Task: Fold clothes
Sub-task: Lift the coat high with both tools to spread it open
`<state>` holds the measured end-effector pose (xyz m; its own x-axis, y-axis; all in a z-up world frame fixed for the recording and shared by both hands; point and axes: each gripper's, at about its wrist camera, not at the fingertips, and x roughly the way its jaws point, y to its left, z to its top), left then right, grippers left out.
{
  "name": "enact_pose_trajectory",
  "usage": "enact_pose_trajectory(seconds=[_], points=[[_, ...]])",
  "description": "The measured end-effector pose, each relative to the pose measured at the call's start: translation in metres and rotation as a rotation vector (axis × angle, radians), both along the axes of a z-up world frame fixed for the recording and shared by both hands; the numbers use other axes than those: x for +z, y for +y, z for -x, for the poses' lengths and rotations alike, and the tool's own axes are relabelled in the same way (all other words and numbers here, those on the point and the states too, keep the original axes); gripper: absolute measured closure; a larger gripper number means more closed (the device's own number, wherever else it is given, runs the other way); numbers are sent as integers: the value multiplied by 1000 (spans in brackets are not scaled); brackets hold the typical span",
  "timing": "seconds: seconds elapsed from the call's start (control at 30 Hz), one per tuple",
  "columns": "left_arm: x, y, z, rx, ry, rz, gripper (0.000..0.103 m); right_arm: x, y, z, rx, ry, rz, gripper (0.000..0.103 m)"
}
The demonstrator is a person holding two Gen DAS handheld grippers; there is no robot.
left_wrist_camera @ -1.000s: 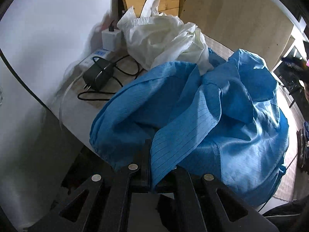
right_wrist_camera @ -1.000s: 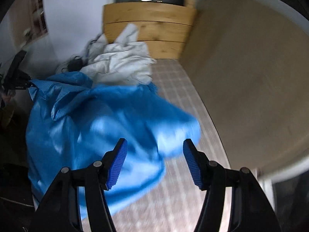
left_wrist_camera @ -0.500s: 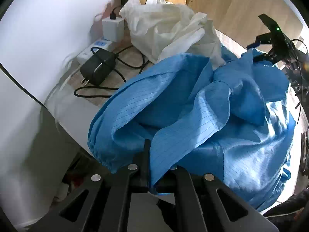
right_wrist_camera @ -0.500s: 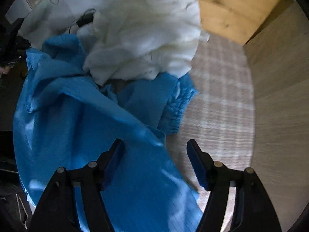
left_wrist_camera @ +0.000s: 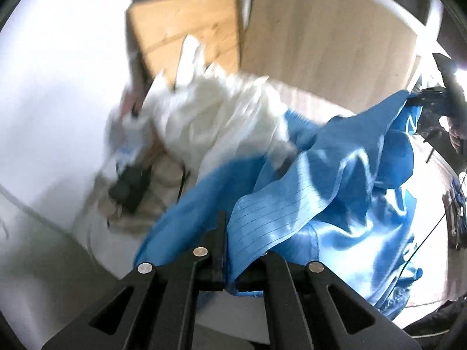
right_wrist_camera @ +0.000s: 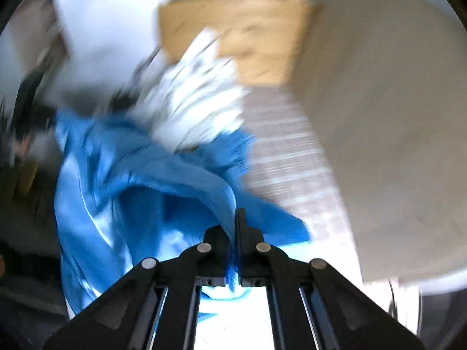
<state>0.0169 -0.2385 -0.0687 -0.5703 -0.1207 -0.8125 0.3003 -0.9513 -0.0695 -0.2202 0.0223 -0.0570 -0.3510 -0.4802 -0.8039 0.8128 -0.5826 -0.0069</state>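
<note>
A crumpled blue garment (left_wrist_camera: 335, 192) with thin pinstripes lies heaped on the table, lifted at two places. My left gripper (left_wrist_camera: 229, 227) is shut on one edge of it, and the cloth rises from between the fingers. In the right wrist view the same blue garment (right_wrist_camera: 140, 192) bunches toward my right gripper (right_wrist_camera: 234, 227), which is shut on a fold of it. Both pictures are blurred by motion. A white garment (left_wrist_camera: 221, 119) lies in a heap behind the blue one, also seen as the white garment (right_wrist_camera: 192, 108) from the right.
A black power adapter (left_wrist_camera: 130, 185) with its cable lies on the table's left part near the white wall. A wooden panel (left_wrist_camera: 186, 32) stands at the back. A checked tablecloth (right_wrist_camera: 289, 157) covers the right side, beside a pale wall (right_wrist_camera: 379, 116).
The right gripper, open over the blue garment before, has closed on a fold of it. The left gripper has risen with its held edge, and both views now blur.
</note>
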Motion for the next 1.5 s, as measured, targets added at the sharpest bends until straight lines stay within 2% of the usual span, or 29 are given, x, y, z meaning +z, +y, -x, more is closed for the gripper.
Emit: enact_pose_trajectory(seconds=[0.1, 0.27, 0.37, 0.4, 0.53, 0.67, 0.77, 0.9, 1.0, 1.07, 1.23, 1.37, 1.5], points=[[32, 6, 20, -70, 56, 62, 101, 39, 43, -26, -150, 77, 97, 102], [108, 20, 58, -197, 178, 187, 101, 100, 97, -80, -375, 213, 145, 102], [163, 34, 72, -245, 263, 286, 102, 143, 122, -114, -472, 305, 173, 102], [186, 41, 73, -258, 301, 315, 102, 161, 131, -128, -443, 339, 192, 102], [277, 66, 50, -288, 459, 414, 102, 238, 165, -195, -500, 489, 229, 102], [353, 86, 8, -292, 584, 470, 101, 309, 186, -274, -546, 640, 235, 102], [398, 104, -25, -276, 638, 540, 101, 346, 188, -331, -573, 741, 223, 102], [445, 123, -64, -271, 666, 587, 101, 378, 193, -390, -614, 809, 208, 102], [470, 135, -88, -266, 700, 628, 101, 393, 196, -422, -649, 845, 196, 102], [477, 142, -98, -268, 715, 644, 101, 400, 200, -439, -633, 864, 190, 102], [477, 155, -101, -302, 727, 662, 101, 394, 207, -447, -689, 890, 173, 102], [458, 167, -78, -370, 697, 686, 101, 378, 221, -437, -750, 896, 129, 102], [439, 186, -30, -445, 636, 695, 98, 356, 242, -388, -821, 853, 103, 102]])
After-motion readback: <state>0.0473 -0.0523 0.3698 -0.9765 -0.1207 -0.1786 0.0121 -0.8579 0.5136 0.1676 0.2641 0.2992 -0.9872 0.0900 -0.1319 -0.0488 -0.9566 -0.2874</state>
